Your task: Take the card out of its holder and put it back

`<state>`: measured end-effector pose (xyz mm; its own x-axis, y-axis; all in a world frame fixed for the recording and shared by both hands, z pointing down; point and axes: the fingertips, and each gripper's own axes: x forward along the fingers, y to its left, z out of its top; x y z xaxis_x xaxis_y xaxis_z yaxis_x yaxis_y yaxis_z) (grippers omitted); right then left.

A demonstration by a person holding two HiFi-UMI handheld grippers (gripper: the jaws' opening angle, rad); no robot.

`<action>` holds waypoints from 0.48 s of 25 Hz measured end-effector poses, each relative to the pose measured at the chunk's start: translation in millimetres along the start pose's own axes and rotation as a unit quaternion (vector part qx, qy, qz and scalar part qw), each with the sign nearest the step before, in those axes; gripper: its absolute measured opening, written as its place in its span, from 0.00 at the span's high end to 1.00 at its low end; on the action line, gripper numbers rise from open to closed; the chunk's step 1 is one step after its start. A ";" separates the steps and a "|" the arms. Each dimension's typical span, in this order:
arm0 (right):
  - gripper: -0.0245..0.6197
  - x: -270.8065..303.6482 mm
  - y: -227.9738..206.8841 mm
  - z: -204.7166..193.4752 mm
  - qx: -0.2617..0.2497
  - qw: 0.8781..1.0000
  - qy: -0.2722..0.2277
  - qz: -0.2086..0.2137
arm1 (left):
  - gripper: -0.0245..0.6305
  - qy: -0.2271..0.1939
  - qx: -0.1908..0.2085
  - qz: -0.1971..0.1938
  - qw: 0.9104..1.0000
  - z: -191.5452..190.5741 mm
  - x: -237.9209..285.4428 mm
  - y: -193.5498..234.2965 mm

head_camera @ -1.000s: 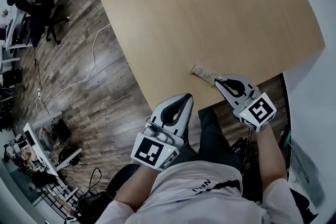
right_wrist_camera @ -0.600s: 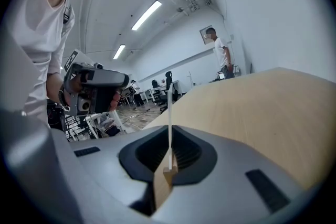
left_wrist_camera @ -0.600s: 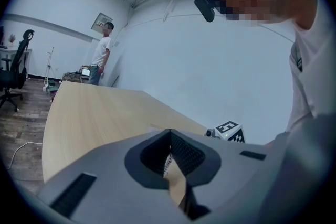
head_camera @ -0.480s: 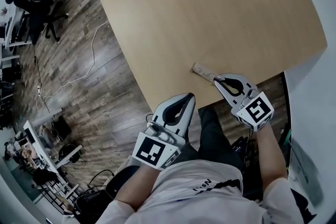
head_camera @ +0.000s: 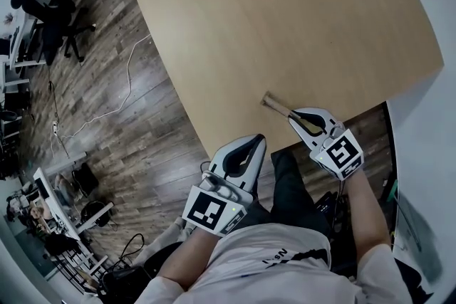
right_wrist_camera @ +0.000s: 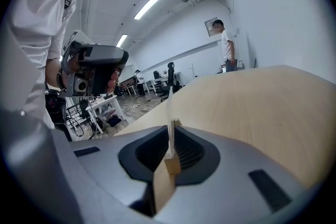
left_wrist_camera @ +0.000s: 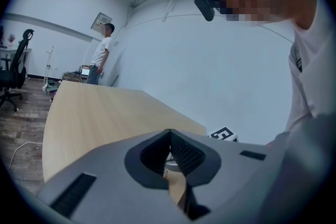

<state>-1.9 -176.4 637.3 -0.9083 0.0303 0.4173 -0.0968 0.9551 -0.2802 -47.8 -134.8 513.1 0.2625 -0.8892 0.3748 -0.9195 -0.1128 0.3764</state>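
Observation:
A small wooden card holder [head_camera: 276, 105] sits at the near edge of the light wooden table [head_camera: 285, 18]. My right gripper [head_camera: 293, 118] is shut on its near end. In the right gripper view the wooden holder [right_wrist_camera: 167, 173] is pinched between the jaws, and a thin white card [right_wrist_camera: 169, 122] stands on edge in its slot. My left gripper [head_camera: 258, 141] hangs off the table's near edge, left of the holder, shut with nothing in it. The left gripper view shows the shut left gripper [left_wrist_camera: 169, 132] pointing along the tabletop, with the right gripper's marker cube [left_wrist_camera: 222, 134] beyond it.
The table's near edge [head_camera: 214, 142] runs just ahead of both grippers, with wooden floor [head_camera: 107, 103] and a white cable [head_camera: 127, 75] to its left. Office chairs [head_camera: 50, 18] and desks stand at the far left. A person [left_wrist_camera: 100, 60] stands beyond the table's far end.
The right gripper has shifted slightly left and rolled, and the holder in it has gone from lying flat to looking narrower, turned or tipped. The left gripper has barely moved.

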 end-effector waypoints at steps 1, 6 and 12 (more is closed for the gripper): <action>0.92 0.1 -0.1 -2.1 0.003 1.000 0.007 -0.001 | 0.94 0.000 0.000 0.001 1.000 0.0 -1.0 -0.4; 0.91 -4.1 -0.3 -5.0 0.011 1.000 0.004 -0.015 | 0.94 -0.005 0.003 0.001 1.000 -1.1 -6.8 0.9; 0.91 -40.1 5.0 31.0 0.010 0.996 -0.009 -0.091 | 0.94 -0.012 0.014 -0.027 0.999 11.9 -24.4 -16.5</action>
<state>21.4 -181.9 592.4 -0.8824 -0.1484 0.4464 -0.2687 0.9379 -0.2195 -42.6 -116.5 487.7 0.3056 -0.8915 0.3344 -0.9119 -0.1729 0.3722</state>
